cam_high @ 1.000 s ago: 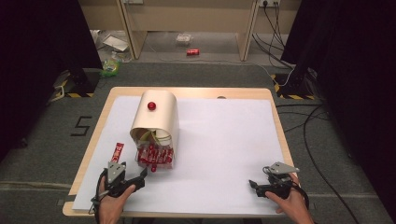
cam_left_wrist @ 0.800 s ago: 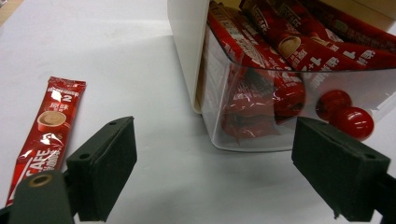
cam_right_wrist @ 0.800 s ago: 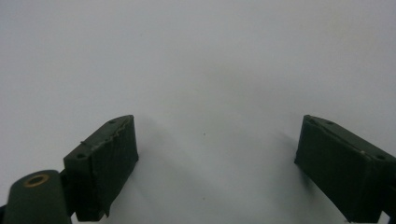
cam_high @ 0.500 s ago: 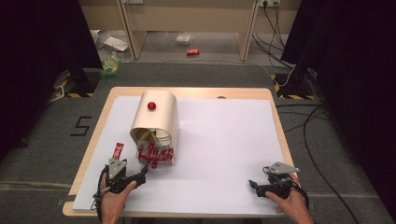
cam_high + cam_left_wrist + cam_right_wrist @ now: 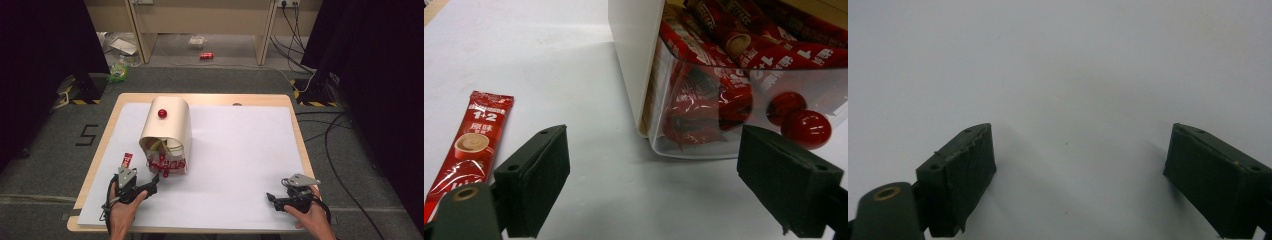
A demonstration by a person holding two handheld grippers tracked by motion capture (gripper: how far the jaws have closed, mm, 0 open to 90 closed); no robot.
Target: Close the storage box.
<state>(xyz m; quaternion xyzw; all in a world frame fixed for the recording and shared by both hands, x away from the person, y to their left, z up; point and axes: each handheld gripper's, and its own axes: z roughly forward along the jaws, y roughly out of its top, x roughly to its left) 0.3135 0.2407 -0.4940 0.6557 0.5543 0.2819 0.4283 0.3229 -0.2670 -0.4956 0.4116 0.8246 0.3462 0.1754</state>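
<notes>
- Red coffee sachets [image 5: 709,95] sit packed in the clear drawer [image 5: 167,164] of the cream dispenser box [image 5: 167,125], left of centre on the white-covered worktop [image 5: 240,150].
- One loose sachet [image 5: 471,135] lies flat just left of the box, near my left gripper [image 5: 152,184].
- Since a second ago I have swung the left gripper rightward, off the loose sachet and toward the drawer front; its fingers [image 5: 536,175] are spread wide and hold nothing.
- I judge this means I am lining up on the drawer or its red knob [image 5: 806,127], not the stray sachet.
- My right gripper [image 5: 274,199] has not moved; it rests near the right edge, fingers [image 5: 963,170] released over bare paper.
</notes>
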